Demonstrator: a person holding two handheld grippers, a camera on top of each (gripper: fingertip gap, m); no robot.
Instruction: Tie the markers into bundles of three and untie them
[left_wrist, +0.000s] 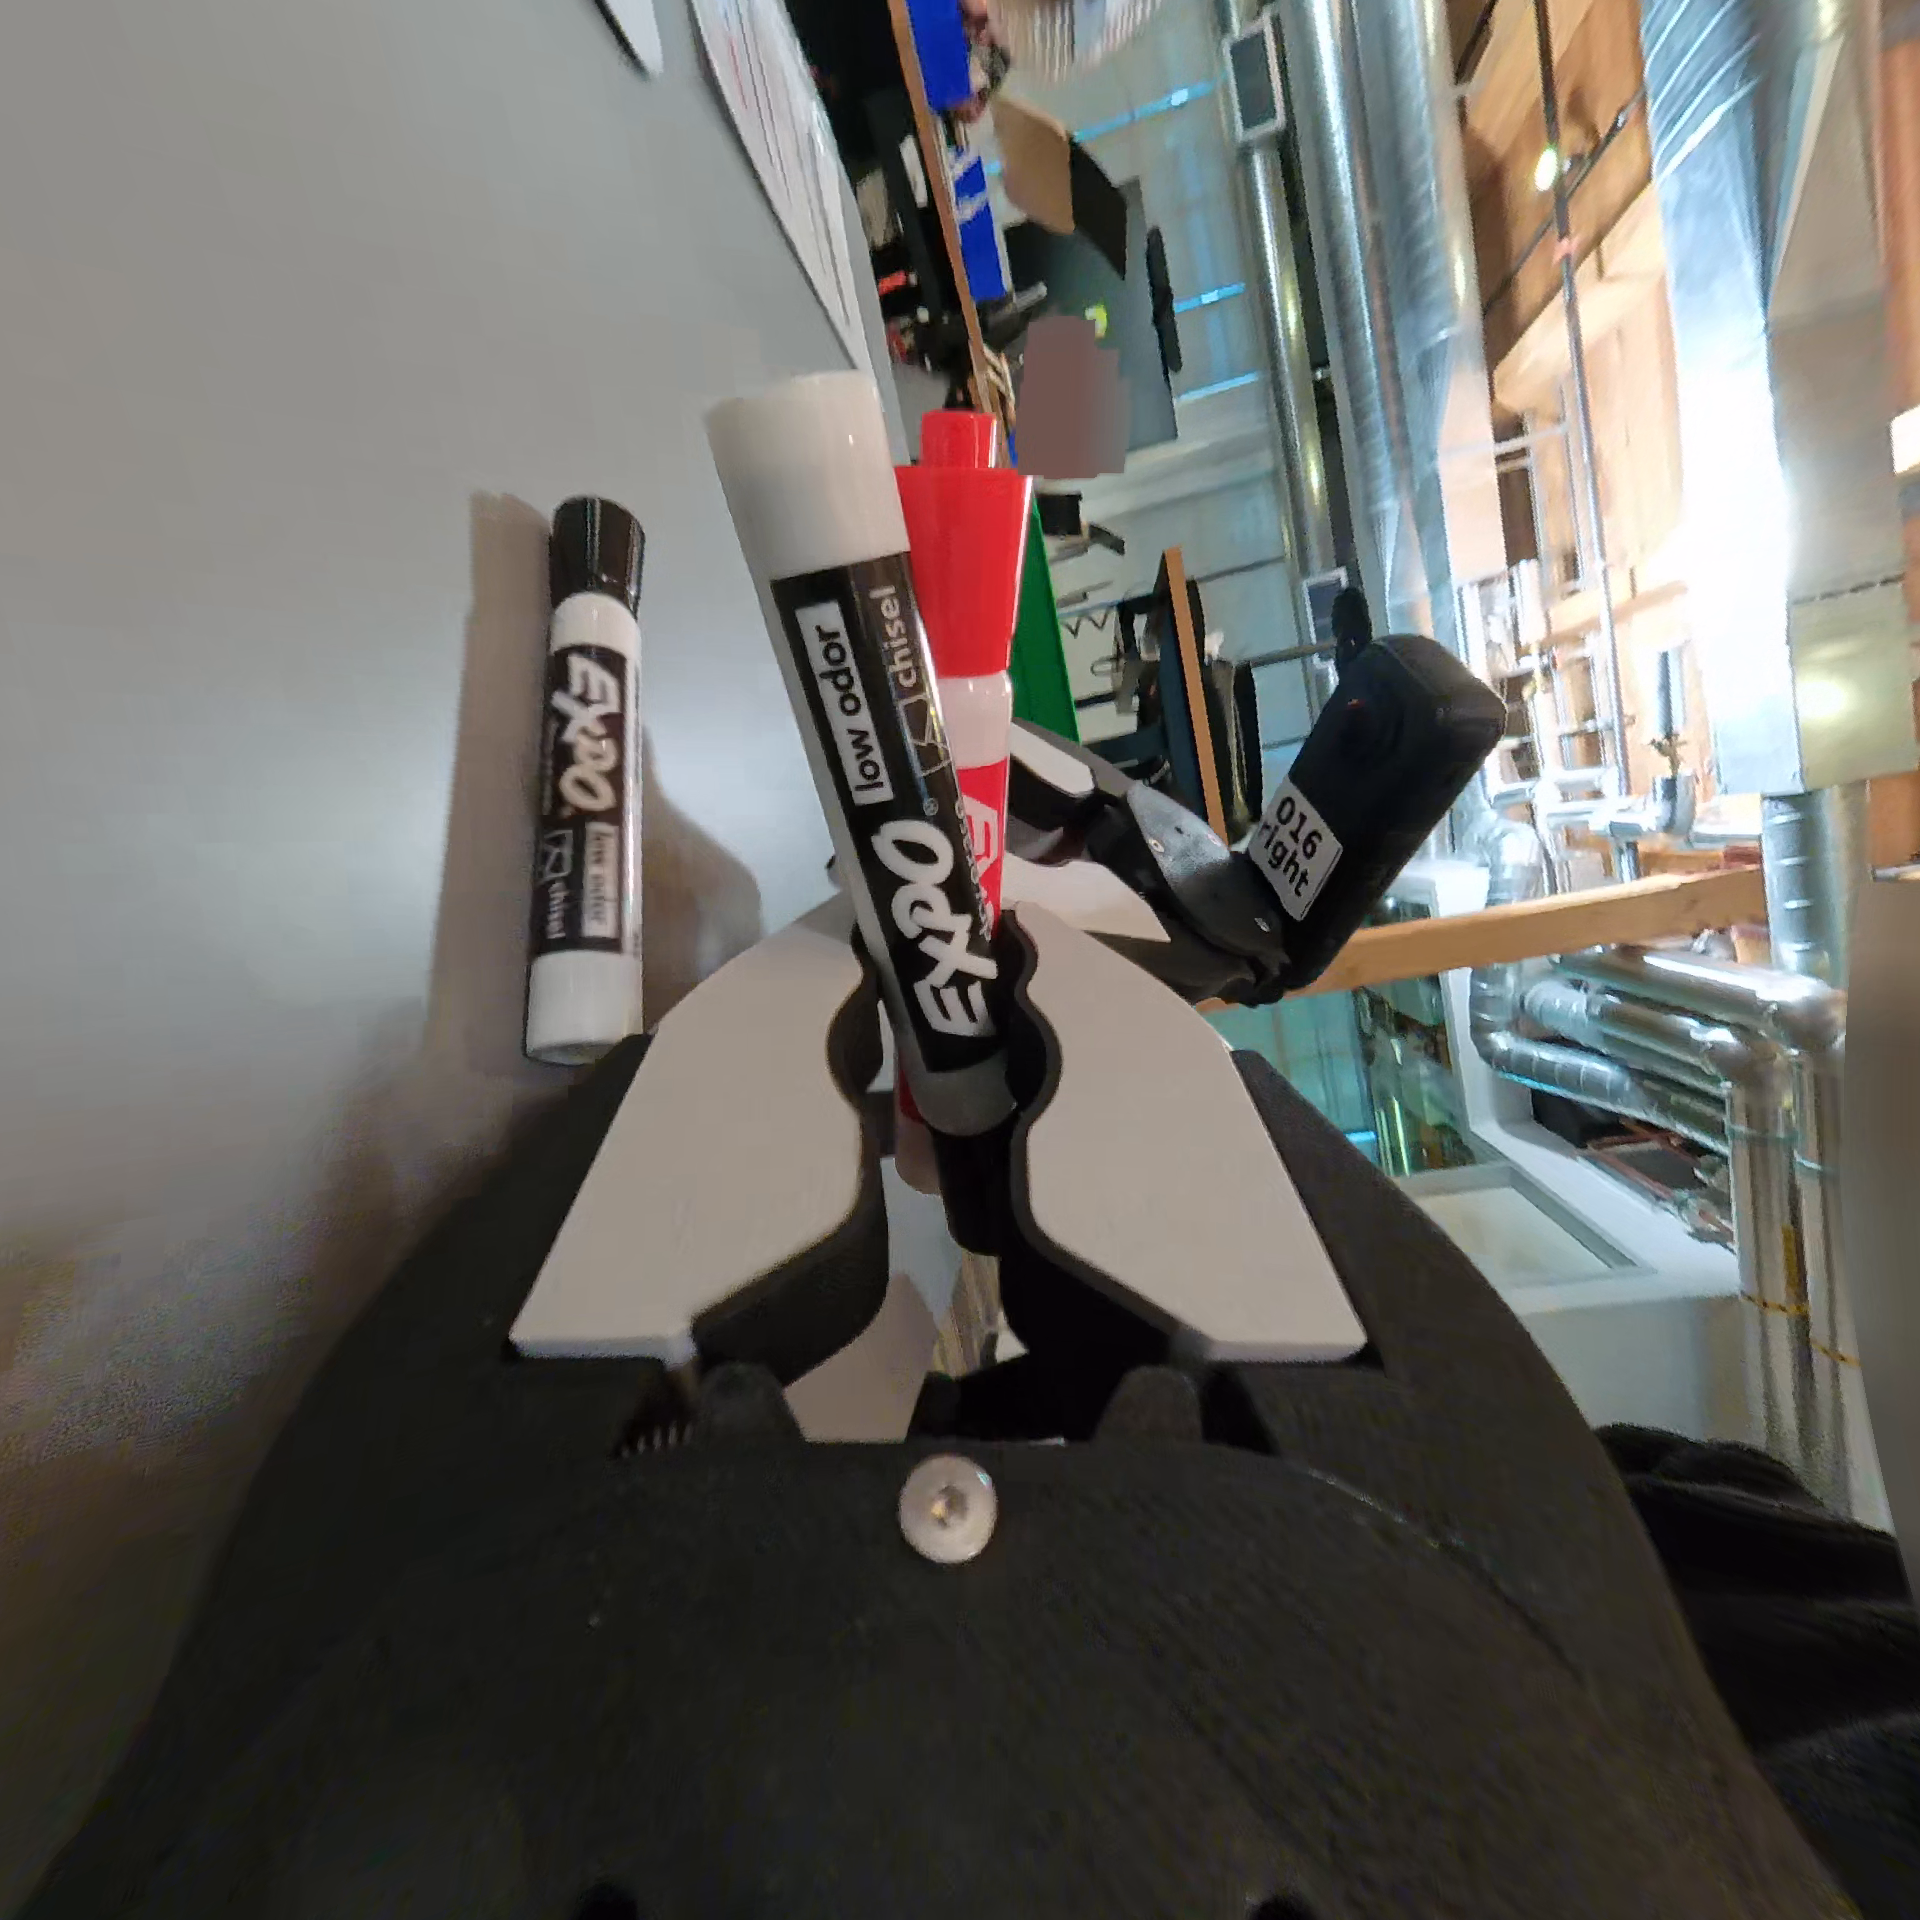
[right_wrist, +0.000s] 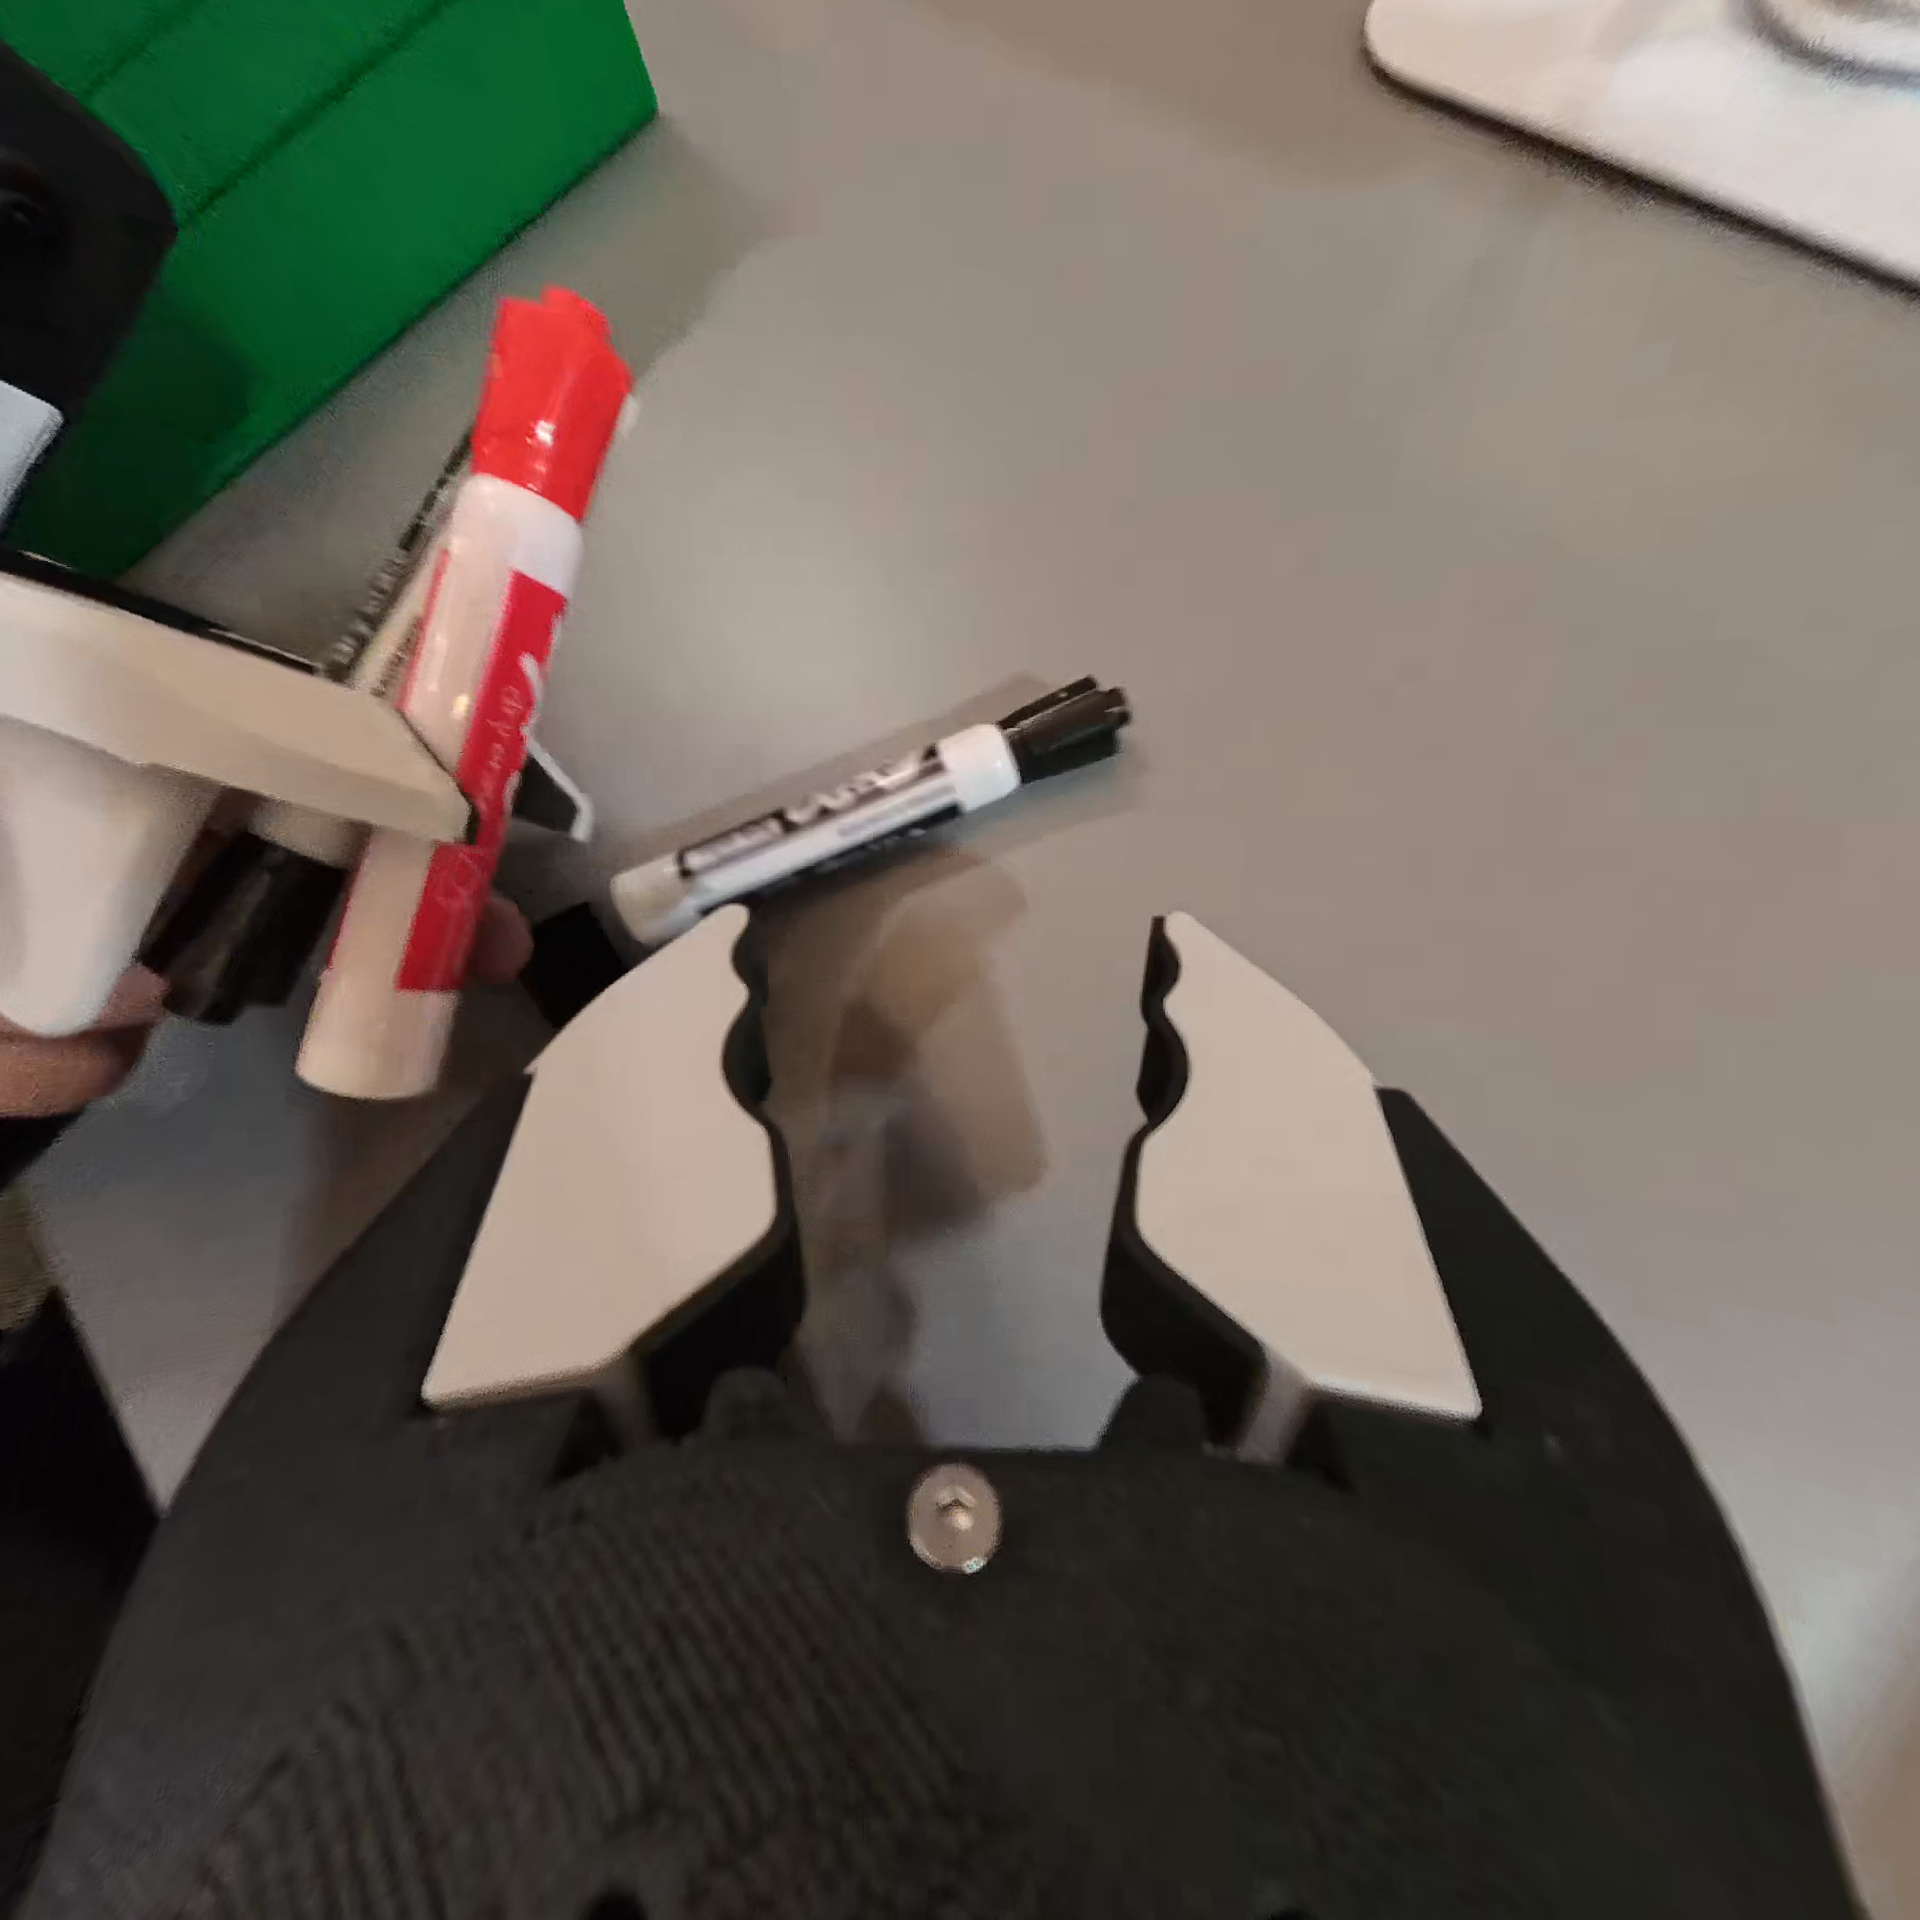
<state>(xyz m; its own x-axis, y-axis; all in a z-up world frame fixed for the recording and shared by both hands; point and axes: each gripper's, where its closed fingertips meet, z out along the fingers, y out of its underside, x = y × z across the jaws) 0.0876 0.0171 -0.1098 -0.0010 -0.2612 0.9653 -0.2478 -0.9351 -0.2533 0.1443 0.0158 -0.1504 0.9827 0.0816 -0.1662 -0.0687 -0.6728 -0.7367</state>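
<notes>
Markers are mid-gathering: left gripper (left_wrist: 940, 1023) jaws clamp a black marker (left_wrist: 883, 790) and red marker (left_wrist: 961, 623), right gripper (right_wrist: 951, 997) jaws gape over the third marker (right_wrist: 831, 821) on the desk (right_wrist: 1351, 623), likely next pickup.

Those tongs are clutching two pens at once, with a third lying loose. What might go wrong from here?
1. The left tongs pinch the black marker and red marker together, splayed at different angles, so one may slip out.
2. The right tongs are open and empty, right beside the loose black marker on the grey table; a nudge might roll it away.
3. No tie shows in either view, so bundling three may stall.
</notes>
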